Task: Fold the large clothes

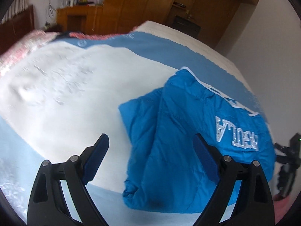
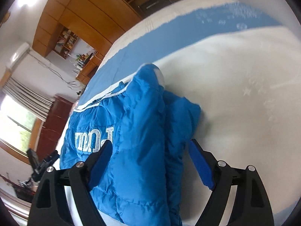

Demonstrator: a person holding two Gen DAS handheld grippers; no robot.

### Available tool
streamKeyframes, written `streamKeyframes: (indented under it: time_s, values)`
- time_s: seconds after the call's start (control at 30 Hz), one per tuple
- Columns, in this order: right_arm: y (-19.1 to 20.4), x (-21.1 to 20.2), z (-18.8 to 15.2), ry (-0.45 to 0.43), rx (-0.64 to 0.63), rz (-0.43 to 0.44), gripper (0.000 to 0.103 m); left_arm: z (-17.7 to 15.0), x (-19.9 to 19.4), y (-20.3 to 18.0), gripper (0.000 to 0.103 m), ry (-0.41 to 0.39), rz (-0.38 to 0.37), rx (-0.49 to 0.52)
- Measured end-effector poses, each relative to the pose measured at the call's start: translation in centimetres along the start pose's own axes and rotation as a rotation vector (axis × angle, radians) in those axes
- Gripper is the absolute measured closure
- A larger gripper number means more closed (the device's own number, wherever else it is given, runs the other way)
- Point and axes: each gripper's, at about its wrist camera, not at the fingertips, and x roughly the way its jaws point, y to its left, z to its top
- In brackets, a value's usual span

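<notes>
In the left wrist view, the left gripper (image 1: 150,148) is hanging over the bed (image 1: 62,86) with its two blue-padded fingers (image 1: 97,156) spread wide and nothing between them. One blue puffer jacket (image 1: 188,141) is lying to the right of centre on the white and pale blue bedspread, partly folded with one layer lapping over another (white lettering is showing on its upper panel). The right finger is overlapping the jacket's edge in the picture, though contact cannot be told. At the far right, the other gripper's black frame is showing, blurred.

In the right wrist view, the right gripper (image 2: 149,150) is likewise standing open, its two fingers (image 2: 201,163) straddling the jacket's (image 2: 139,131) raised fold without pinching it. One wooden wardrobe (image 2: 75,11) is standing behind.
</notes>
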Motion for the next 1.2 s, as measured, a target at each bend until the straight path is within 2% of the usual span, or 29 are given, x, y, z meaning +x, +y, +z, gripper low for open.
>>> streamKeyframes:
  time_s: [0.07, 0.33, 0.6, 0.7, 0.77, 0.8, 0.83, 0.87, 0.93, 1.07, 1.2]
  values:
    - [-0.6, 0.6, 0.1, 0.023, 0.021, 0.018, 0.019, 0.3, 0.9, 0.3, 0.013, 0.023, -0.039, -0.014]
    - [-1.9, 2.1, 0.5, 0.076, 0.042, 0.062, 0.019, 1.3, 4.2, 0.8, 0.013, 0.108, -0.116, -0.024]
    - [-1.4, 3.1, 1.0, 0.095, 0.007, 0.066, 0.018, 1.5, 6.5, -0.5, 0.012, 0.152, -0.114, 0.005]
    - [-0.7, 3.6, 1.1, 0.100, -0.017, 0.054, 0.018, 1.6, 6.7, -0.9, 0.023, 0.143, -0.110, 0.004]
    - [-0.1, 4.1, 1.2, 0.106, -0.036, 0.047, 0.028, 1.6, 6.7, -1.3, 0.037, 0.132, -0.109, 0.013]
    - [0.0, 4.3, 1.3, 0.109, -0.035, 0.047, 0.037, 1.6, 6.5, -1.4, 0.041, 0.127, -0.108, 0.018]
    - [-0.1, 4.4, 1.3, 0.115, -0.028, 0.065, 0.050, 1.6, 6.3, -1.6, 0.049, 0.120, -0.105, 0.025]
    - [-0.3, 4.5, 1.3, 0.124, -0.013, 0.105, 0.056, 1.5, 6.1, -1.8, 0.057, 0.114, -0.100, 0.032]
    - [-0.6, 4.2, 1.1, 0.124, 0.015, 0.149, 0.071, 1.4, 5.4, -2.3, 0.067, 0.098, -0.085, 0.033]
    - [-0.1, 3.0, 0.8, 0.109, 0.026, 0.182, 0.080, 1.3, 3.8, -3.7, 0.078, 0.053, -0.027, 0.056]
    - [1.5, 0.7, 0.6, 0.085, 0.008, 0.217, 0.083, 1.3, 1.5, -5.3, 0.081, 0.000, 0.001, 0.101]
